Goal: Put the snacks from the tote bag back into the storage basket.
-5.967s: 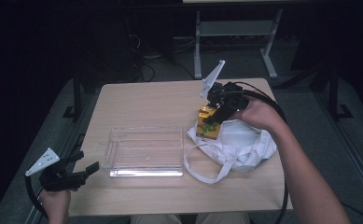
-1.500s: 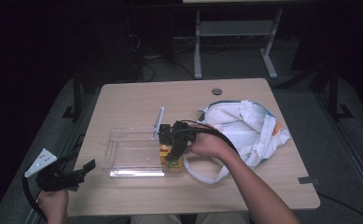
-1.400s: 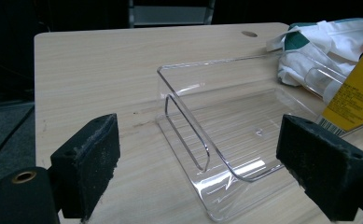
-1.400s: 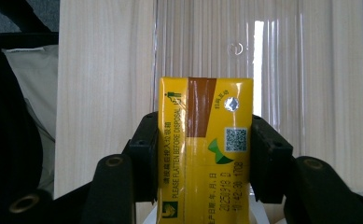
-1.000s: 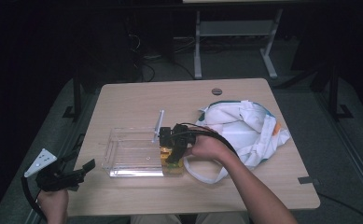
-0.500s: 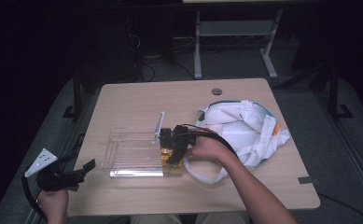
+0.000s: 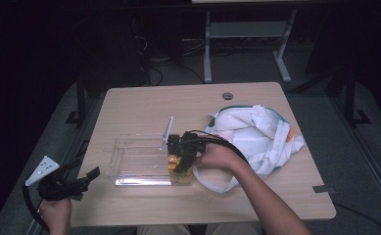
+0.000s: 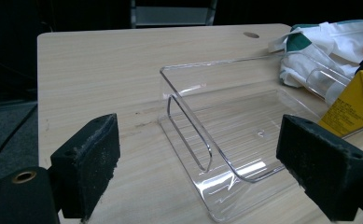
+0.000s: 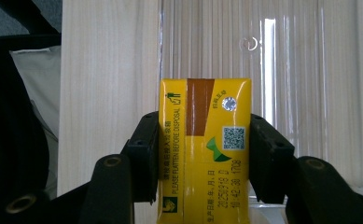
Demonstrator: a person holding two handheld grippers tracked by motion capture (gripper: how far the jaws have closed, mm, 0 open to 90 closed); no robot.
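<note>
Over wooden table (image 7: 144, 105), right hand-held gripper (image 9: 202, 154) clamps yellow carton (image 9: 205, 149) between its jaws.

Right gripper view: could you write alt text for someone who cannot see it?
A yellow drink carton with a brown stripe, a QR code and printed dates is clamped between the two black jaws of the right gripper. Beyond it lie a clear plastic tray and the pale wooden table, with white cloth at the left edge.
</note>
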